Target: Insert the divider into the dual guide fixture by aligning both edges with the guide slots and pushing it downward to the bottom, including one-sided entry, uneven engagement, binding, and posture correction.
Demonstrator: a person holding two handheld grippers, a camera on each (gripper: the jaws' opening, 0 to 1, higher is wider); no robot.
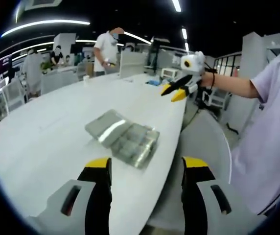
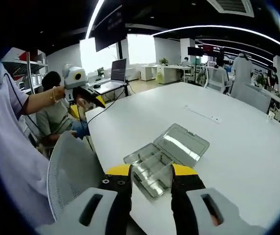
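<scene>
A clear plastic compartment box (image 1: 125, 134) lies on the white table (image 1: 47, 142) with its lid folded open flat; its guide slots and any divider are too small to make out. My left gripper (image 1: 146, 164) is open and empty, a little short of the box. My right gripper (image 1: 173, 92) hangs in the air beyond the table's edge, held by a hand. In the right gripper view the box (image 2: 164, 154) lies just ahead of my right gripper (image 2: 151, 171), which is open with nothing in it. The left gripper (image 2: 92, 98) shows at upper left, raised.
A grey mesh chair back (image 2: 71, 166) stands by the near table edge, also seen as the chair back (image 1: 203, 142). A seated person (image 2: 54, 115) and a laptop (image 2: 116, 73) are beyond. Several people (image 1: 105, 49) stand at desks behind the table.
</scene>
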